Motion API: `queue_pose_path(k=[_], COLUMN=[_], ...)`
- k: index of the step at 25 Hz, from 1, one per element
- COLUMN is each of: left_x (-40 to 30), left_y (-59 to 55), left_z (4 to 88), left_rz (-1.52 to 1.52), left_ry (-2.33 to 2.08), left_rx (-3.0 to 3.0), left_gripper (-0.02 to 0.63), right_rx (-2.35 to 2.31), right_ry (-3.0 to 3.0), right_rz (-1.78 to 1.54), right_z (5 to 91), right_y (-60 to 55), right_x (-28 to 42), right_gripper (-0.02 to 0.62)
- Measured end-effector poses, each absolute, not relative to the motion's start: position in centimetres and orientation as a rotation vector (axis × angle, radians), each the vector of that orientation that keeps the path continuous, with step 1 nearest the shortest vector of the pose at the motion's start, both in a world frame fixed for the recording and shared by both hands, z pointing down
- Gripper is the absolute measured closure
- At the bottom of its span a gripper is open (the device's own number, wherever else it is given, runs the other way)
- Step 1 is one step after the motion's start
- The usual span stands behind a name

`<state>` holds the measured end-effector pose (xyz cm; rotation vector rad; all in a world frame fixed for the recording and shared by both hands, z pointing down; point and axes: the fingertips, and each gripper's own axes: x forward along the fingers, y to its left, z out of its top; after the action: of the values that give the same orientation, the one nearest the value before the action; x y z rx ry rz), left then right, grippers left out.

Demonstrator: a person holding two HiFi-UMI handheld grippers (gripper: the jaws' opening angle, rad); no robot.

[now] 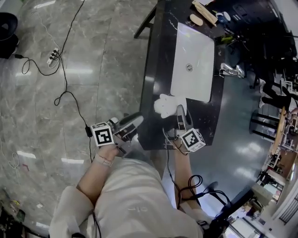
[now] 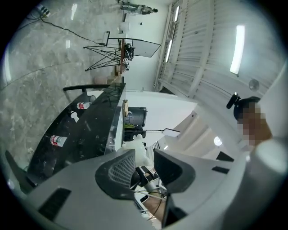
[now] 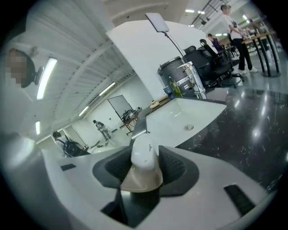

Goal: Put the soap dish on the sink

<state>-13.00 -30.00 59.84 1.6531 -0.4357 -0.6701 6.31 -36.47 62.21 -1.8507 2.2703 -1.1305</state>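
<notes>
The soap dish [image 1: 164, 105] is white with a lobed outline and a beige underside, and it is over the black counter [image 1: 158, 56] at the near end of the white sink [image 1: 198, 46]. My right gripper [image 1: 180, 114] is shut on its right edge. In the right gripper view the soap dish [image 3: 144, 157] fills the gap between the pads of my right gripper [image 3: 145, 167], with the sink [image 3: 180, 117] beyond. My left gripper [image 1: 134, 122] hangs off the counter's near left corner. In its own view my left gripper [image 2: 145, 162] is open and empty, and the soap dish [image 2: 136, 147] shows past the jaws.
A chrome tap [image 1: 231, 69] stands at the sink's right side. A wooden brush [image 1: 205, 11] and an oval bar [image 1: 196, 19] lie at the counter's far end. On the marble floor to the left are a power strip [image 1: 53, 56] and cables. People stand in the room behind [image 3: 234, 33].
</notes>
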Motion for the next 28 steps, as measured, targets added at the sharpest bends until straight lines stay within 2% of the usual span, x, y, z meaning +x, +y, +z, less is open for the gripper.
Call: queue_pose_path(k=[10,28], left_x=[-14.1,-14.2], left_y=[-29.1,-27.1], left_z=[61.3,60.6], left_rz=[-0.694,-0.697], left_ry=[-0.482,-0.51], left_rx=[1.611,1.63], left_gripper=[0.494,0.492], right_rx=[-2.109,-2.082], right_ry=[2.557,2.599], right_rz=[-0.677,-0.653], right_z=[61.9,62.0], right_y=[-36.7,-35.8], right_x=[5.3,5.5], right_gripper=[0.402,0.385])
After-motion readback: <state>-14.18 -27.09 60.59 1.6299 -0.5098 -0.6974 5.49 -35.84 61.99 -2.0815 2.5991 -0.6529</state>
